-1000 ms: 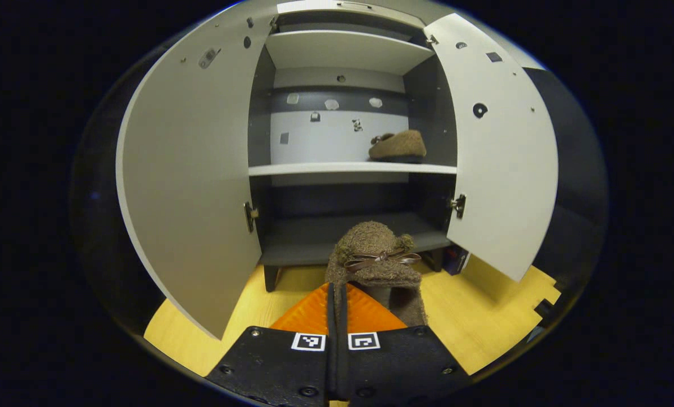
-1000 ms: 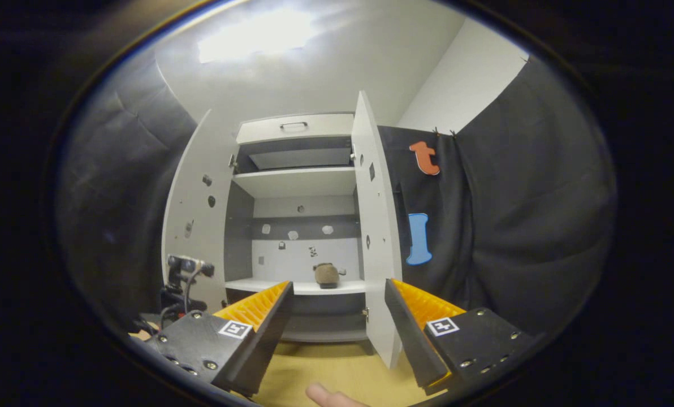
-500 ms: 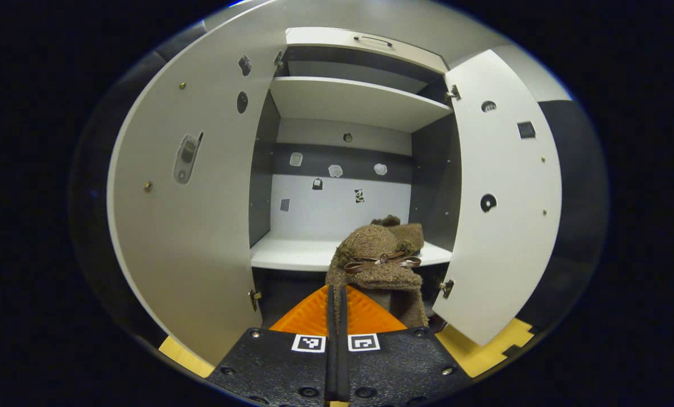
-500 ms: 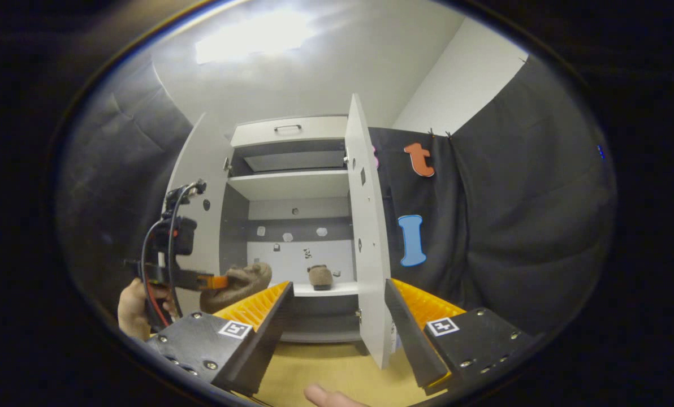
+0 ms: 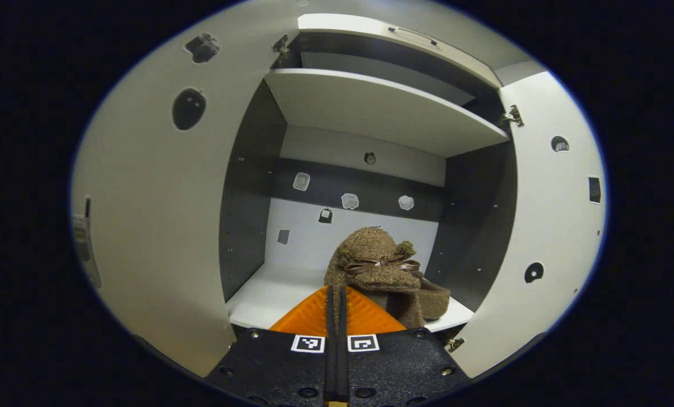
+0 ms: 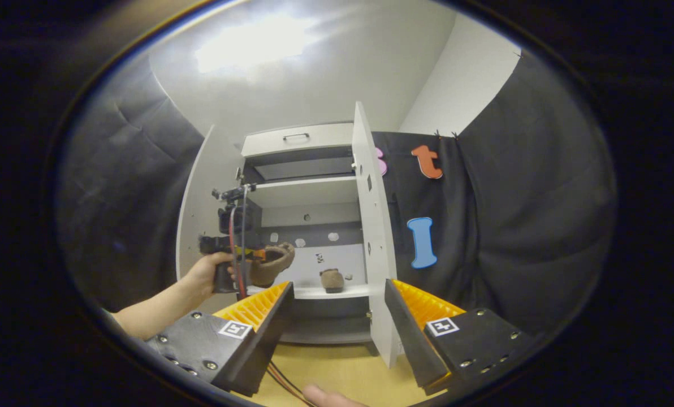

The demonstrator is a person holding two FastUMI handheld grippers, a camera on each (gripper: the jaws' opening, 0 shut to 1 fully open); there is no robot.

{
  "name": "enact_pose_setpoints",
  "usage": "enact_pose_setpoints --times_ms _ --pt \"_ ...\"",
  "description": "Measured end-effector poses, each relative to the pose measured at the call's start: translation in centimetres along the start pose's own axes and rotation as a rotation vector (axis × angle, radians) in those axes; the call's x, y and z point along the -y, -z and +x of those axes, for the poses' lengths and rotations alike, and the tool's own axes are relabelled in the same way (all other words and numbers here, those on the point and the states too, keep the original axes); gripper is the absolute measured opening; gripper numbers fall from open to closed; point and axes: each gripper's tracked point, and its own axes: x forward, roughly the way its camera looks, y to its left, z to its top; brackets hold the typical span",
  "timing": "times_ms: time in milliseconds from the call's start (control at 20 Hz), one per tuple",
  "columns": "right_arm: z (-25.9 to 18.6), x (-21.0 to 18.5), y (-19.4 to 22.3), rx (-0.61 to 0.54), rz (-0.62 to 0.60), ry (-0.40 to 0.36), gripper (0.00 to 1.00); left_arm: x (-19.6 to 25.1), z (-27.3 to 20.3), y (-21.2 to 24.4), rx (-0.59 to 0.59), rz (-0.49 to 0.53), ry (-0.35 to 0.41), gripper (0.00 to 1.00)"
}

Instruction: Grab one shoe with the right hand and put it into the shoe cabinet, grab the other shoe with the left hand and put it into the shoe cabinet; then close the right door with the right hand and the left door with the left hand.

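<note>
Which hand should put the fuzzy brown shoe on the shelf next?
Left. The left tongs are shut on the second shoe, held up in front of the white middle shelf beside the first shoe. The right tongs are open, empty and farther back.

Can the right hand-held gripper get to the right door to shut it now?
Probably yes. The right hand-held gripper is open and holds nothing, and the right door stands open just ahead of it, with bare floor between them.
</note>
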Motion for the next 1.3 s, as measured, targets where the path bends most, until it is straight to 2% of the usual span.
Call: enact_pose_setpoints --times_ms 150,400,450,550,700,750,800,850,950,1100,1300 --pt "-0.5 0.4 0.3 -0.001 0.016 -0.020 0.96 0.6 4.2 0.2 -0.031 -0.047 0.023 0.00" --pt "-0.6 2.3 1.4 -0.020 0.027 -0.003 0.94 -2.3 10.1 3.6 -0.087 -0.092 -0.067 0.01" --pt "-0.4 2.6 1.7 -0.025 0.034 -0.002 0.96 -2.7 10.8 4.7 -0.107 -0.109 -0.075 0.01" --pt "-0.3 3.2 2.4 -0.038 0.037 0.001 0.94 -3.7 11.8 6.4 -0.138 -0.136 -0.093 0.01" --pt "-0.3 3.4 3.7 -0.063 0.026 0.000 0.96 -4.8 12.8 5.7 -0.082 -0.163 -0.083 0.04" --pt "-0.3 3.4 4.2 -0.071 0.022 0.000 0.94 -4.1 13.0 5.2 -0.060 -0.181 -0.039 0.18" --pt "-0.3 3.3 4.5 -0.078 0.019 -0.001 0.94 -3.3 12.3 4.9 -0.066 -0.194 -0.003 0.24" --pt "-0.2 3.1 4.7 -0.082 0.020 -0.005 0.94 -2.9 11.7 4.8 -0.080 -0.183 0.009 0.48" --pt "-0.2 2.7 4.9 -0.087 0.025 -0.012 0.96 -3.3 10.1 3.8 -0.062 -0.126 -0.023 0.97" --pt "-0.2 2.0 4.9 -0.083 0.014 -0.015 0.96 -3.3 6.6 0.5 0.034 -0.052 -0.050 0.97" --pt "0.4 1.6 4.4 -0.065 0.000 0.001 0.94 -1.1 -0.6 -3.1 0.097 0.024 0.010 0.97"
